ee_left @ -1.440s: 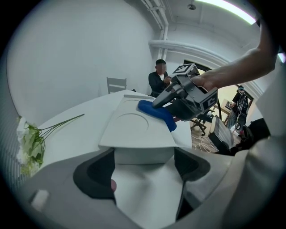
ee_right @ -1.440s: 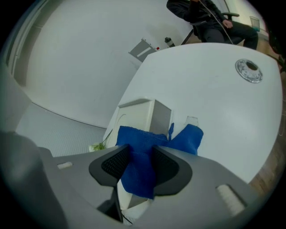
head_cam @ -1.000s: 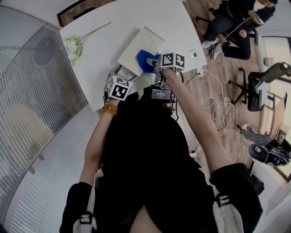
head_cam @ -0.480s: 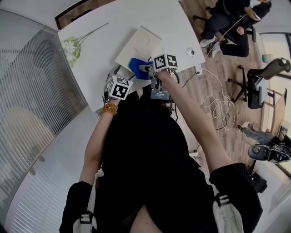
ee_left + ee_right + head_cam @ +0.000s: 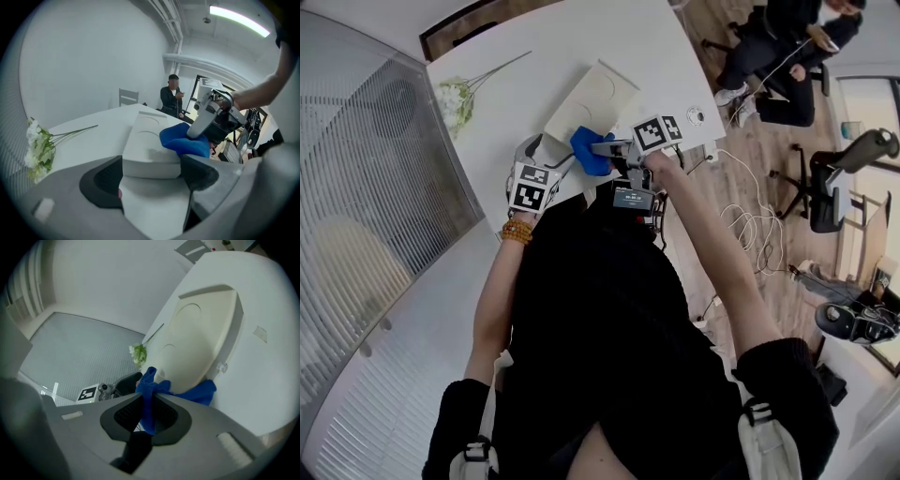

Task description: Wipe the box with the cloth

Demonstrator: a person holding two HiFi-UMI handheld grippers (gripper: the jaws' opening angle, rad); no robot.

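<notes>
Pinching cloth [image 5: 200, 392], just-closed right claw [image 5: 146, 397].

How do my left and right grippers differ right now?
The left gripper has its jaws wide, clamped on the near end of the box; the right gripper has its jaws just closed, almost together, on the cloth. The left gripper's load is rigid, the right gripper's limp. Both are holding something.

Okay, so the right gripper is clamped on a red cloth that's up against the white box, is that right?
One detail is wrong: the cloth is blue, not red, as the right gripper view shows. The rest holds: the right gripper is clamped on it, and the cloth lies against the white box.
</notes>
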